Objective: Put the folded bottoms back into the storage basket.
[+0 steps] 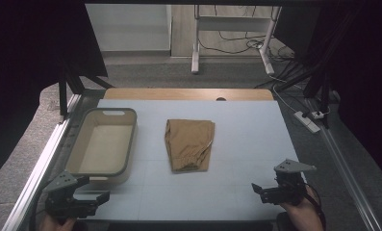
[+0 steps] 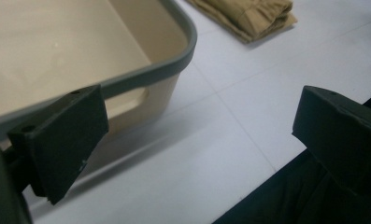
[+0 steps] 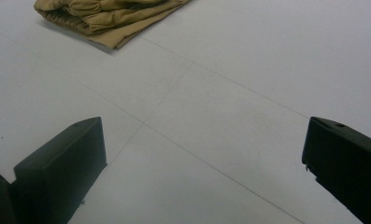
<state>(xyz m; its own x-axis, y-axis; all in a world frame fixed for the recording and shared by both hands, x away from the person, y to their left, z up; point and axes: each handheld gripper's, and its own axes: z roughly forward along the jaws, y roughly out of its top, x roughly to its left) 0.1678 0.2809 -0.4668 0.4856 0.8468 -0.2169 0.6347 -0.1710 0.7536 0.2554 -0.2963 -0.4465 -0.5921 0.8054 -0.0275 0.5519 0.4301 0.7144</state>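
1. High view, far left: the left tongs (image 1: pixel 100 197) sit at the near edge of the desk (image 1: pixel 256 139), jaws spread apart and holding nothing, just in front of the near wall of the beige bin (image 1: pixel 103 111). The left gripper view looks past its own parted jaws onto the bin's grey rim (image 2: pixel 185 51) and handle slot, so this hand seems parked close to the container, probably to steady it or take over there

2. The bin lies lengthwise along the left side of the desk, open-topped and empty, near the left edge. Its nearest corner is close to the left tongs, so there is little slack on that side

3. At the middle lies the folded tan garment (image 1: pixel 188 143), flat on the desk, apart from the bin with a bare strip between them. Folded compactly, it looks ready to be lifted as one bundle and carried left into the bin; its loose layered edge (image 3: pixel 96 28) faces the right gripper view

4. Right of the garment the desk is open up to its right edge, giving free room to approach

5. Far right, the right tongs (image 1: pixel 257 190) rest at the near edge, jaws wide open and empty, well apart from the garment and aimed toward it
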